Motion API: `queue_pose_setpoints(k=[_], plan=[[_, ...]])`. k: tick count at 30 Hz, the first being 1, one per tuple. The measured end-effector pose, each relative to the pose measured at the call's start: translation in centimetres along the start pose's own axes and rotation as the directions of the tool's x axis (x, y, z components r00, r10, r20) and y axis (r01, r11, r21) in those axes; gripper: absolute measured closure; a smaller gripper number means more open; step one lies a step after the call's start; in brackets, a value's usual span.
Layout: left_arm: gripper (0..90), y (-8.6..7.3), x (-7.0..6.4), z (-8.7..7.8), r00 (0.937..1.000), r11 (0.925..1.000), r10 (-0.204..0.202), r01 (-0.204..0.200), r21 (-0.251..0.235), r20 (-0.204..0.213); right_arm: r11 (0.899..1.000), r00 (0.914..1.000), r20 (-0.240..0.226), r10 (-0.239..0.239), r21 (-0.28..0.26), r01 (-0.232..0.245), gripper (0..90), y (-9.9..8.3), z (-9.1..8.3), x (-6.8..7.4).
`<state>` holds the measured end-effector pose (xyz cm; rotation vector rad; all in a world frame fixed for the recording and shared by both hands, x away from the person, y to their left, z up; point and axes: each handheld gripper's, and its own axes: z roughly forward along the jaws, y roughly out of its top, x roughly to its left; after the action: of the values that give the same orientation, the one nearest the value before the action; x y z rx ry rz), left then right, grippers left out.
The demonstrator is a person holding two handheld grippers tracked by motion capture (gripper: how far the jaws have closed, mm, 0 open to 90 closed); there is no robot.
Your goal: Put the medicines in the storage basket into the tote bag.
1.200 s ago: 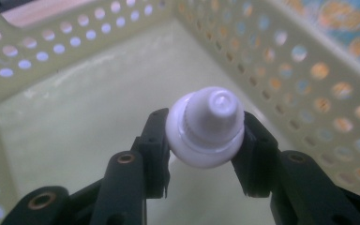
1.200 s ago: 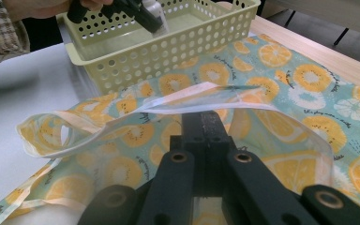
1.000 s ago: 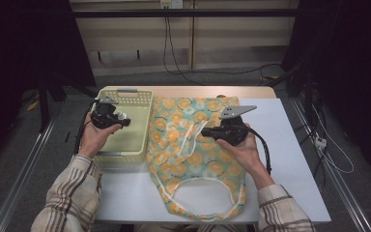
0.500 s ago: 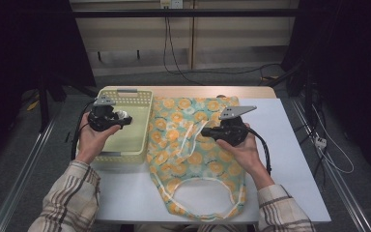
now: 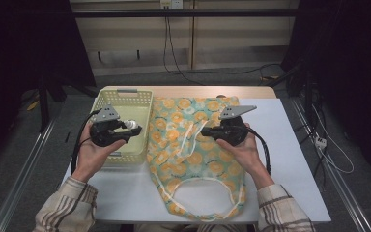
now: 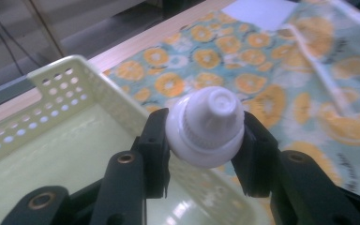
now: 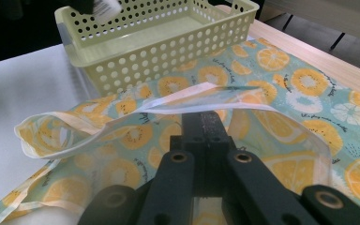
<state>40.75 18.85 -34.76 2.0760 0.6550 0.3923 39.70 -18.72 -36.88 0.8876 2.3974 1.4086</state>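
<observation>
Shifted right — bottle (image 6: 205, 127) clamped between left tongs (image 6: 204, 140).

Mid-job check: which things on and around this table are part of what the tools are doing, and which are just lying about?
In the job:
left tool, shut on the white bottle
right tool, shut on the bag's handle strap
orange-print bag
green basket, beside the bag

Lying about:
cables on the floor beyond the table
white plug on the floor, right of the table
</observation>
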Motion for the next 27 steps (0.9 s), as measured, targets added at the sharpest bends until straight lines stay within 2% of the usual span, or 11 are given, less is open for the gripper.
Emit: queue_pose_setpoints(k=[2,5,6,10,13,15,17,20,25,27], plan=[[60.3,0.1,-0.9,-0.1,0.9997,0.9998,0.018,-0.018,0.001,0.017,1.0,1.0,0.001,0.001,-0.002,-0.001,90.0,0.0,0.0,0.0],[60.2,0.0,-2.1,0.1,0.9989,0.9997,0.022,-0.022,-0.01,0.041,1.0,1.0,0.001,-0.002,0.001,0.002,90.0,0.0,0.1,0.0],[60.2,-0.1,-2.4,0.2,0.9989,0.9996,0.028,-0.028,-0.007,0.037,1.0,1.0,0.002,-0.001,0.001,0.001,90.0,0.0,0.1,0.0],[60.2,-0.4,-4.4,0.8,0.9962,0.9998,0.017,-0.017,-0.011,0.085,1.0,1.0,0.004,0.001,0.003,-0.001,90.0,0.0,0.1,-0.1],[60.2,-0.2,-5.6,1.1,0.9936,0.9989,0.045,-0.043,-0.02,0.104,1.0,1.0,0.003,0.001,0.004,-0.001,90.0,0.0,0.2,-0.1],[60.2,-0.1,-6.6,1.5,0.9904,0.9992,0.026,-0.022,-0.033,0.136,1.0,1.0,0.003,0.001,0.003,-0.001,90.0,0.0,0.2,0.0],[60.2,0.1,-7.4,1.6,0.9876,0.9982,0.051,-0.046,-0.038,0.148,1.0,1.0,0.006,0.002,0.005,-0.003,90.0,0.0,0.2,0.0],[60.2,0.4,-8.8,1.7,0.9824,0.9977,0.058,-0.051,-0.044,0.178,1.0,1.0,0.007,0.002,0.007,-0.002,90.0,0.0,0.2,0.0],[60.2,1.3,-10.8,1.9,0.9708,0.9946,0.089,-0.075,-0.073,0.223,1.0,1.0,0.009,0.001,0.004,-0.001,90.0,0.0,0.1,0.0],[60.2,1.6,-11.7,2.1,0.9663,0.9927,0.111,-0.097,-0.072,0.232,1.0,1.0,0.009,0.002,0.004,-0.002,90.0,0.1,0.1,0.0]])
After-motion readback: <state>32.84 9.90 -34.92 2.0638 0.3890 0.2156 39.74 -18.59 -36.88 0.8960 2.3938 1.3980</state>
